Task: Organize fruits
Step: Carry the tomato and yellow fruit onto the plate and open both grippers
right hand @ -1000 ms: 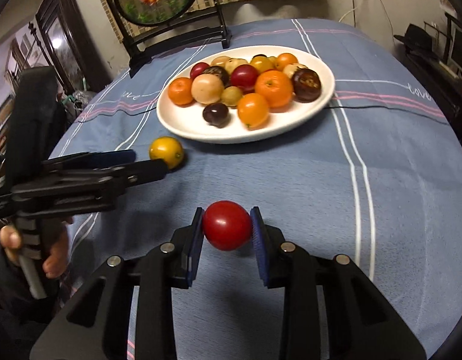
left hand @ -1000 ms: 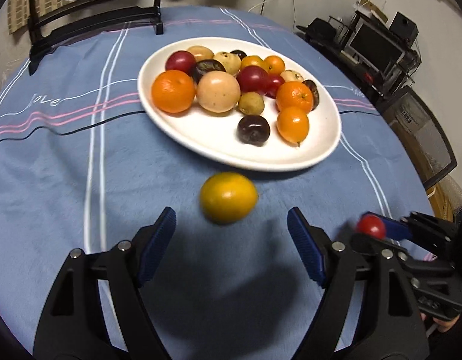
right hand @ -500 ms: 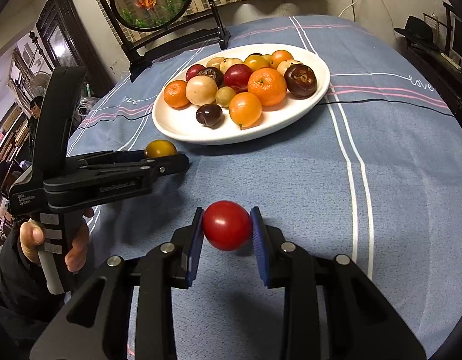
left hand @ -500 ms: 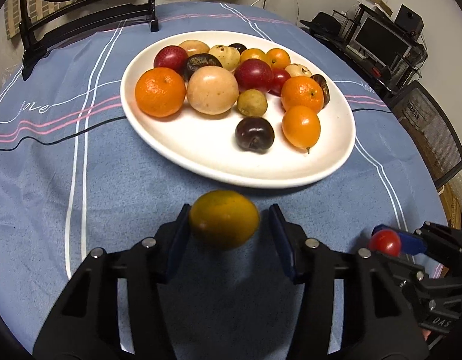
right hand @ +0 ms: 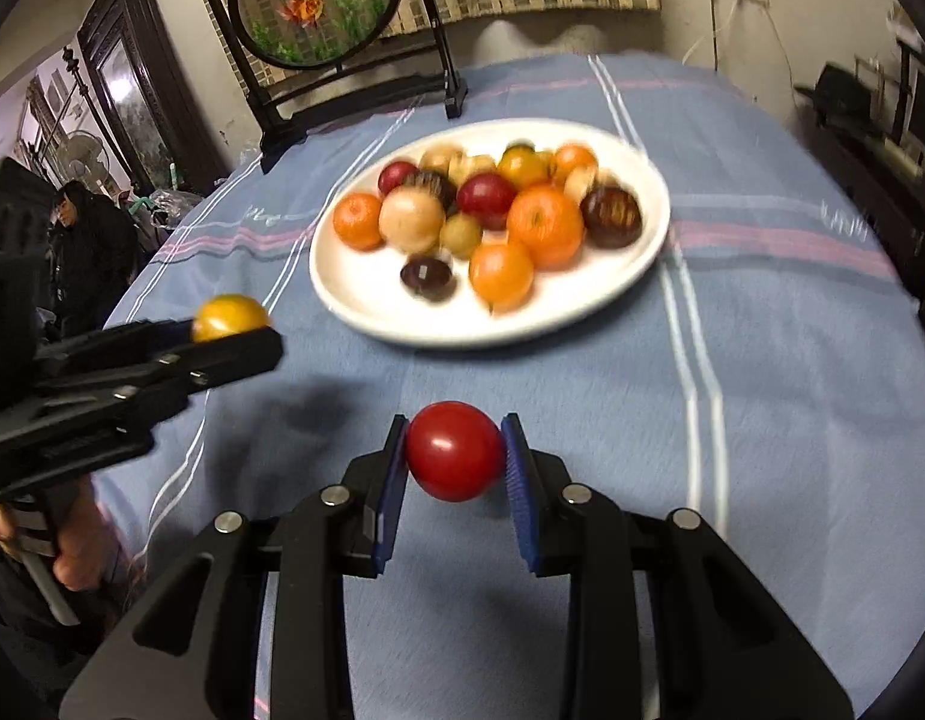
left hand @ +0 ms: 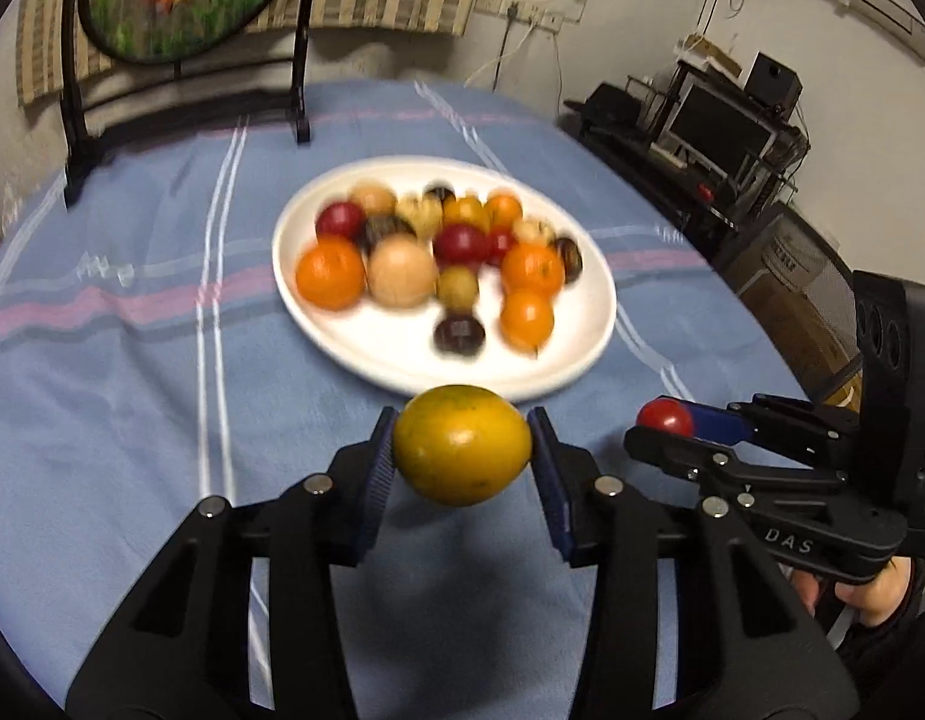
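My left gripper [left hand: 462,447] is shut on a yellow-orange fruit [left hand: 462,445] and holds it above the cloth, just short of the plate's near rim. My right gripper [right hand: 455,450] is shut on a red tomato-like fruit [right hand: 455,450], also held off the table. A white oval plate [left hand: 402,369] with several oranges, plums and pale fruits sits ahead of both; it also shows in the right wrist view [right hand: 366,300]. The right gripper shows at the right of the left wrist view [left hand: 666,420]. The left gripper with its fruit shows at the left of the right wrist view [right hand: 231,318].
The round table has a blue striped cloth [left hand: 132,390]. A black-framed round screen [right hand: 318,6] stands at the table's far edge. Shelves with electronics [left hand: 732,120] and a mesh chair [left hand: 792,264] stand to the right. A person [right hand: 84,240] stands at far left.
My left gripper shut on the yellow-orange fruit and lifted it off the cloth. Both grippers rose and pulled back, so the plate looks farther away. The right gripper kept the red fruit.
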The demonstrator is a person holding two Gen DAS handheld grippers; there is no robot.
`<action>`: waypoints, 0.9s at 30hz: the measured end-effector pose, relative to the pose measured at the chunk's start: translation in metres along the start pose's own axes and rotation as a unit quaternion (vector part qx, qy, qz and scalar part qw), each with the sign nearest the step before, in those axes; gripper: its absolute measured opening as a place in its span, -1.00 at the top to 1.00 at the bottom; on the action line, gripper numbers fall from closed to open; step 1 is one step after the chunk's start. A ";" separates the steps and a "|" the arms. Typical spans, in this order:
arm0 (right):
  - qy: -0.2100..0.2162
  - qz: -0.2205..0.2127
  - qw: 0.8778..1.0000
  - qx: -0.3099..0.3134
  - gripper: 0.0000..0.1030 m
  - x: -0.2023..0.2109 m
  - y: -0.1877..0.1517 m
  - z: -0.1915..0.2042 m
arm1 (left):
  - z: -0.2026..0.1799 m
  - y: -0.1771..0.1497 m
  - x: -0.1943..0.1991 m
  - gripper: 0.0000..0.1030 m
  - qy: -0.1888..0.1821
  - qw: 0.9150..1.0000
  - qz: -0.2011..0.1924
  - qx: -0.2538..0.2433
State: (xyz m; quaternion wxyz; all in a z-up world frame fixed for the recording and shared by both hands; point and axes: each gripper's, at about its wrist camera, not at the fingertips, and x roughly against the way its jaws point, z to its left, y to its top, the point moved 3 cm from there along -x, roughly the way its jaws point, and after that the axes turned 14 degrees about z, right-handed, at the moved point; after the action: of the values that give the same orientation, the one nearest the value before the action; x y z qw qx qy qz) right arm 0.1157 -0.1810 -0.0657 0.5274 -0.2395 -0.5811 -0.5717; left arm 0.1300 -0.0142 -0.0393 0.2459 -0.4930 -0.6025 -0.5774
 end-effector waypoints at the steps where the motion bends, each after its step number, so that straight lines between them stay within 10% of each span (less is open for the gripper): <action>1: -0.007 -0.006 1.000 0.004 0.38 0.004 0.008 -0.001 | 0.002 0.008 0.002 0.14 0.003 1.000 -0.004 0.000; 24: -0.038 0.021 0.998 0.041 0.35 -0.053 0.099 0.000 | 0.041 0.078 -0.068 0.11 0.003 0.998 0.038 0.047; 27: -0.055 -0.006 0.998 0.036 -0.39 -0.046 0.101 -0.001 | 0.043 0.079 -0.059 -0.35 0.004 0.998 0.021 0.053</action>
State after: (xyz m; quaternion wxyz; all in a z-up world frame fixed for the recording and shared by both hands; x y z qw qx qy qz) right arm 0.2206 -0.1430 -0.0650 0.4999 -0.2479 -0.6304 -0.5396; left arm 0.2346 -0.0043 -0.0634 0.2862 -0.4898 -0.6205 -0.5415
